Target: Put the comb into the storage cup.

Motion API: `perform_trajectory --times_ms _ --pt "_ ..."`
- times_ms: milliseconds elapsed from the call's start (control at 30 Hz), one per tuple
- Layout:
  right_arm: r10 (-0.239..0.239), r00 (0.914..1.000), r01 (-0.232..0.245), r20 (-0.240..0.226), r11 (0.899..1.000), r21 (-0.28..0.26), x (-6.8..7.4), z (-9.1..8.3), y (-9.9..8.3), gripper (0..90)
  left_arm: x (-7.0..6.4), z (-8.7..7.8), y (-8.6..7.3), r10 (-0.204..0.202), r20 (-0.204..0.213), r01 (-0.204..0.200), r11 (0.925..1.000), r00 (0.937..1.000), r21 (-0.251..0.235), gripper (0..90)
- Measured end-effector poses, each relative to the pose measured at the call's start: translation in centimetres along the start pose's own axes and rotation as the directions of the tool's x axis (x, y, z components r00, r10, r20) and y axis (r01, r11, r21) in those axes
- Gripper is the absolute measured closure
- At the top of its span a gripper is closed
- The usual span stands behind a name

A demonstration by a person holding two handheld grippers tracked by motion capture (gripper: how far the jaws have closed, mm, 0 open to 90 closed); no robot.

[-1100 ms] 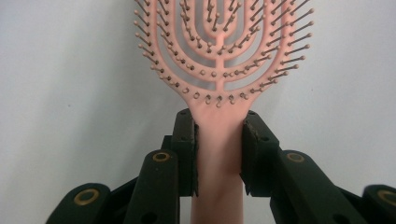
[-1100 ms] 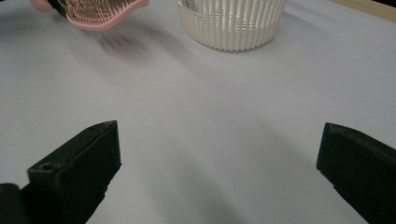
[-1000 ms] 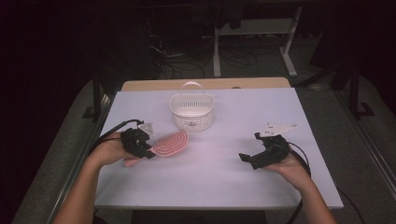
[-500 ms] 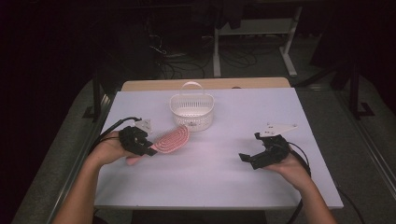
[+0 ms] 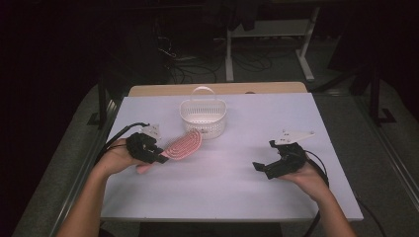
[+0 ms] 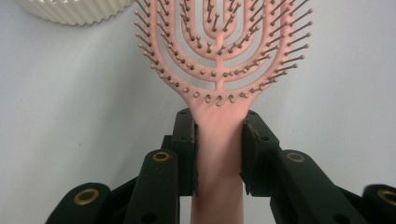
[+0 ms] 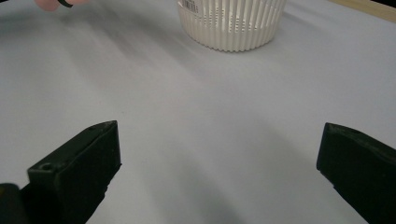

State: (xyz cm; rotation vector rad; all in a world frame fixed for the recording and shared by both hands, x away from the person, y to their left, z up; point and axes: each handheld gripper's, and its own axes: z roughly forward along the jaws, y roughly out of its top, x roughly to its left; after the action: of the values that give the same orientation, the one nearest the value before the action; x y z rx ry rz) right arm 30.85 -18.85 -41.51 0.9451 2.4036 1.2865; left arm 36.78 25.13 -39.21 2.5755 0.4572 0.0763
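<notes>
Since the earlier frames, the left tongs (image 5: 159,157) have lifted the brush (image 5: 184,145) a little and carried it toward the basket (image 5: 203,117); the right tongs (image 5: 263,168) have stayed in the same place.

In the left gripper view, the two black jaws of the left tongs (image 6: 218,154) are closed on the pink handle of the brush (image 6: 218,51), one jaw on each side of it, just below the head. The head points away from the tongs and its bristles face the camera. From the high view, the brush is tilted, with its tip raised near the lower left wall of the basket; whether the tip touches the wall cannot be told. A hand (image 5: 118,159) holds these tongs from the left side of the desk (image 5: 237,197).

The right tongs (image 7: 219,172) are wide open and hold nothing; between the jaws one sees only the bare desk surface. They are over the right part of the desk, well apart from the brush.

The white basket (image 7: 232,23) stands upright on the far middle of the desk, with its handle up. A wooden edge (image 5: 217,89) shows behind the desk cover.
</notes>
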Motion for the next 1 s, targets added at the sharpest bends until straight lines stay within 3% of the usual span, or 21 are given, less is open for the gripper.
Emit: perform_trajectory --times_ms 333,733,1000 --pt "0.001 1.0000 -0.001 0.001 1.000 -0.002 -0.04 -0.05 -0.01 0.0 -0.03 -0.05 0.01 -0.012 0.005 0.012 0.9967 0.9999 -0.081 70.5" --pt "0.000 1.0000 0.000 0.002 1.000 -0.003 -0.05 -0.05 0.00 0.0 -0.21 -0.02 0.14 -0.019 -0.018 0.016 0.9904 0.9997 -0.137 70.5" --pt "-0.002 1.0000 0.002 0.003 1.000 -0.002 -0.05 -0.09 0.03 0.0 -0.28 -0.06 0.24 -0.036 -0.029 0.029 0.9799 0.9989 -0.197 70.5"
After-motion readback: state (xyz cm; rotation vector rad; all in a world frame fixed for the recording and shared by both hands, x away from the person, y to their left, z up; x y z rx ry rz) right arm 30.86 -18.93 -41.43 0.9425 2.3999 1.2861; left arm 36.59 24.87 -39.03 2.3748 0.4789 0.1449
